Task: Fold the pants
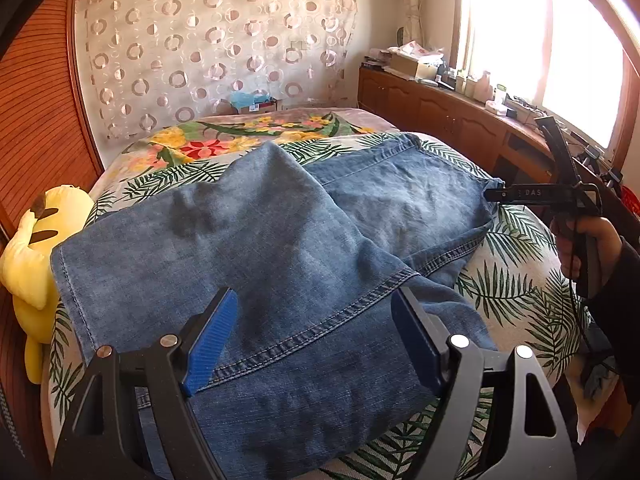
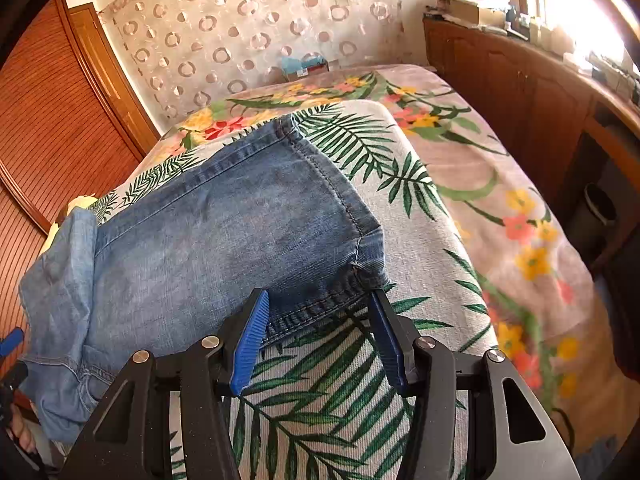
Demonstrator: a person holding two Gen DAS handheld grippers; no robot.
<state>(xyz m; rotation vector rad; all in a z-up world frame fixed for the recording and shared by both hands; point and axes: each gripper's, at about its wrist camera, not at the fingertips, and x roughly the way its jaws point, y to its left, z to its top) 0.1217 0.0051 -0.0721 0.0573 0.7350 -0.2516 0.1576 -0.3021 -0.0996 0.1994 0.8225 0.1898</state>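
Lying jeans (image 1: 280,240) on bed (image 1: 520,264), tools open

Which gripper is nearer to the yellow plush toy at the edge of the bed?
Left. The left gripper hovers over the jeans near the yellow plush toy; the right gripper is at the far hem corner.

Bright daylight from the window (image 1: 540,52), blown out to white glare in both views. Strong fisheye bending with dark vignette at corners. Focus sharp mid-frame; soft shadows on the jeans (image 1: 280,240).

The jeans (image 1: 280,240) hide their waist beneath the left gripper's fingers (image 1: 210,344).
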